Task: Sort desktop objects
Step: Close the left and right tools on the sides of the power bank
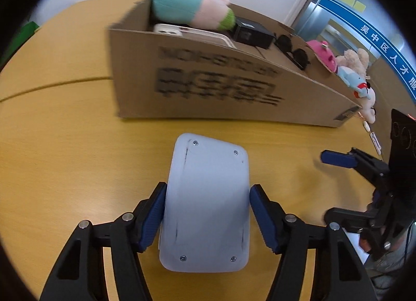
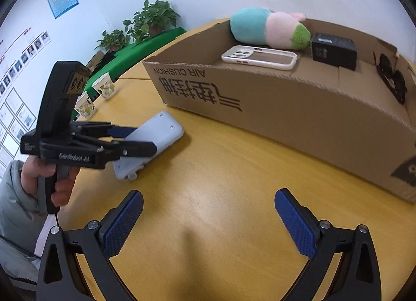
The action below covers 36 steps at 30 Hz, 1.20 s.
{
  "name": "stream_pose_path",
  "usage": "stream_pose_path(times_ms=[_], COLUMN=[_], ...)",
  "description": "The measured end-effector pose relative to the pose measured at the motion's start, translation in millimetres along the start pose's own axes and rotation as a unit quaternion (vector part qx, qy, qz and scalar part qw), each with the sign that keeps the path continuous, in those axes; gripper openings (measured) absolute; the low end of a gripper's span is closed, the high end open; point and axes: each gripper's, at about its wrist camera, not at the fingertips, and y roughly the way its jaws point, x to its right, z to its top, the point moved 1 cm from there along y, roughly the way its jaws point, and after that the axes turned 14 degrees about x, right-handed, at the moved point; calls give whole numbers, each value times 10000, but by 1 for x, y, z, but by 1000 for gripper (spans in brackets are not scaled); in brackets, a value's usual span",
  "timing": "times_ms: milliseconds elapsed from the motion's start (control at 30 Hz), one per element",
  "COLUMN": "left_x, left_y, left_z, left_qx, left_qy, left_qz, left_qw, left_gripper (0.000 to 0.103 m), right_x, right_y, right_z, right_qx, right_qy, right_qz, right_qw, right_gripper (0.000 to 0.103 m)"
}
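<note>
The yellow wooden worktop (image 2: 221,197) carries a long cardboard box (image 1: 208,85) divided into compartments, which already holds a plush toy (image 2: 267,28), a phone case (image 2: 260,58), a black box (image 2: 334,50) and sunglasses (image 2: 392,80). Just in front of the box lies a pale grey flat device (image 1: 208,205), screw side up, and it seems to rest on the worktop. The step in hand looks like the pick-up of this device; the next move would call for a firm squeeze, a lift over the cardboard wall, and a choice of compartment. The left tongs (image 1: 208,212) straddle the device, half closed, with blue pads at its two long edges; whether they press it tight I cannot tell. The right tongs (image 2: 208,223) hover wide apart over bare worktop nearby, holding nothing.
</note>
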Motion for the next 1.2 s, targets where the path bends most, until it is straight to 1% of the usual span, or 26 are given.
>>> stream_pose_path(times_ms=[67, 133, 233, 300, 333, 367, 467, 500, 533, 567, 667, 700, 733, 800, 833, 867, 900, 1067, 1200], left_x=[17, 33, 52, 63, 66, 66, 64, 64, 65, 67, 66, 65, 63, 59, 58, 57, 58, 63, 67], left_y=[4, 11, 22, 24, 23, 22, 25, 28, 31, 27, 28, 28, 28, 25, 23, 22, 21, 17, 7], left_z=[-4, -5, -2, 2, 4, 5, 3, 1, -2, -4, -8, -9, -10, -11, -13, -14, -14, -14, -7], left_qx=[-66, -162, -421, -433, -407, -401, -538, -648, -762, -695, -734, -689, -673, -649, -633, -610, -585, -515, -354], left_qy=[-169, -539, -769, -684, -614, -577, -536, -476, -421, -322, -425, -454, -510, -645, -684, -717, -722, -650, -571], left_qz=[-51, -286, -617, -749, -729, -702, -665, -656, -688, -701, -893, -923, -953, -970, -973, -980, -980, -899, -942], left_qw=[9998, 9980, 9942, 9939, 9946, 9951, 9949, 9946, 9938, 9946, 9924, 9923, 9919, 9911, 9909, 9907, 9908, 9925, 9933], left_gripper=[62, 62, 62, 62, 62, 62, 62, 58, 52, 50, 45, 43, 43, 40, 39, 37, 36, 35, 28], right_x=[7, 14, 25, 30, 30, 29, 14, 9, 3, -4, -20, -23, -24, -20, -18, -17, -16, -13, -24], right_y=[-7, -14, -25, -32, -36, -40, -42, -38, -34, -28, -15, -14, -13, -4, -3, -1, 0, 2, -14], right_z=[-8, -16, -27, -35, -38, -40, -42, -42, -42, -43, -46, -45, -43, -41, -39, -39, -38, -39, -39], right_qx=[-13, -24, -13, -1, 24, 96, 187, 170, 120, 57, -55, -34, 14, -62, -31, -52, -41, -24, 84], right_qy=[134, 285, 464, 499, 482, 446, 242, 139, 7, -145, -457, -541, -562, -473, -508, -562, -602, -567, -594], right_qz=[-58, -119, -154, -138, -101, 21, 242, 250, 246, 245, 311, 331, 332, 225, 170, 52, -25, -13, -82], right_qw=[9999, 9995, 9988, 9987, 9988, 9990, 9992, 9994, 9996, 9996, 9985, 9980, 9979, 9986, 9986, 9984, 9982, 9984, 9982], right_gripper=[103, 103, 103, 103, 103, 103, 103, 103, 103, 102, 102, 100, 101, 98, 96, 90, 88, 86, 84])
